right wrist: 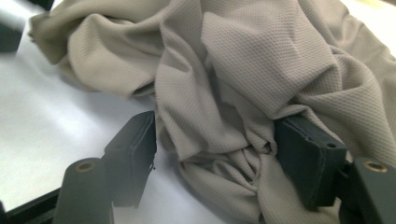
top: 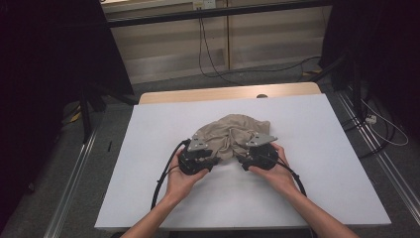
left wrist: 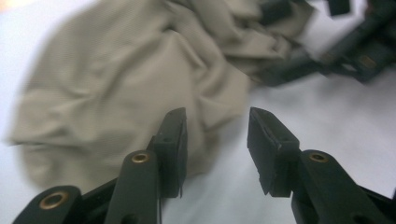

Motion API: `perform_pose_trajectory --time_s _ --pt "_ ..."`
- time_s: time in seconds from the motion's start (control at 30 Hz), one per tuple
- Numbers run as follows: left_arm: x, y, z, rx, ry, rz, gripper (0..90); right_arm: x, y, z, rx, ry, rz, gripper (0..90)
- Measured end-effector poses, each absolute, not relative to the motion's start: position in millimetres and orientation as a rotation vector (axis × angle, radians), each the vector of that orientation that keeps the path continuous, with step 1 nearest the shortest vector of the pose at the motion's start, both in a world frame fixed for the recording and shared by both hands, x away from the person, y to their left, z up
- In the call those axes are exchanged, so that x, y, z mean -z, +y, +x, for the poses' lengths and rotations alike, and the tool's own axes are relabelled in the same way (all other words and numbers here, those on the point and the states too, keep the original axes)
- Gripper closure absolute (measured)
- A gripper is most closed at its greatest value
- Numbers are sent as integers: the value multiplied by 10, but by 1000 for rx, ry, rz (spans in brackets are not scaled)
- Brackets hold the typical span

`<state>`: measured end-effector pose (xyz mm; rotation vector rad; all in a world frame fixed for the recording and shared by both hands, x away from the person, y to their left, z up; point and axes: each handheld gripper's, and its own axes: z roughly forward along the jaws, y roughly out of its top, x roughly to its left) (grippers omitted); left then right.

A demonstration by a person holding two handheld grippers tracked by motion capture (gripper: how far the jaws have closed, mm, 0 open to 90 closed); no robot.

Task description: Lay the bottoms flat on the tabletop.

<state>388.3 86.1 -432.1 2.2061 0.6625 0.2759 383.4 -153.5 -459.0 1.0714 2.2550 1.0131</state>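
Left gripper [left wrist: 215, 140]: jaws spread, nothing pressed between them; one jaw lying against the near edge of the beige cloth [left wrist: 140, 79], the other over bare white table [left wrist: 327, 112]. Gap between the jaws showing cloth edge and table surface.

Right gripper [right wrist: 215, 154]: jaws parted around a bunched fold of the cloth [right wrist: 243, 93] — fabric gathered between them, touching the far-side jaw, a narrow gap left at the other jaw. Firm pinch or loose contact: cannot tell.

From the high view: left gripper [top: 197, 157] and right gripper [top: 253, 154] side by side at the near edge of the cloth [top: 230, 131], each in one hand, jaws pointed away from the person toward the fabric. Grey three-cornered plates on top of both. Black cables trailing back along the forearms toward the near edge of the table.

Cloth crumpled in a loose heap near the middle of the table [top: 322, 163] — wrinkled, not spread flat, surrounded by bare white surface on all sides. Wooden edge visible along the far side of the table top.
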Motion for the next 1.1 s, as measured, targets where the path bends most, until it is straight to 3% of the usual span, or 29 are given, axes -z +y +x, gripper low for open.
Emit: perform_pose_trajectory --time_s 0.1,0.13,0.3,0.37,0.57,0.6,0.77,1.1 --pt "4422 790 3933 -286 687 2241 383 4613 -1523 3874 -983 2257 1077 370" --pt "4454 780 3950 -298 687 2244 363 4625 -1518 3872 -960 2260 1067 400" --pt "4565 729 3995 -338 669 2278 358 4628 -1530 3869 -930 2263 1047 616" --pt "4575 719 3996 -362 668 2281 363 4628 -1534 3868 -932 2264 1047 651" --pt "4531 837 4073 -393 725 2270 806 4591 -1584 3853 -982 2277 1050 745" --pt "4522 858 4086 -362 736 2261 830 4579 -1597 3847 -996 2277 1058 748" --pt "4409 940 4058 -256 765 2172 849 4480 -1667 3794 -1069 2264 1069 749" --pt "4132 1160 3950 -228 780 2046 854 4226 -1955 3602 -1195 2200 1082 747"
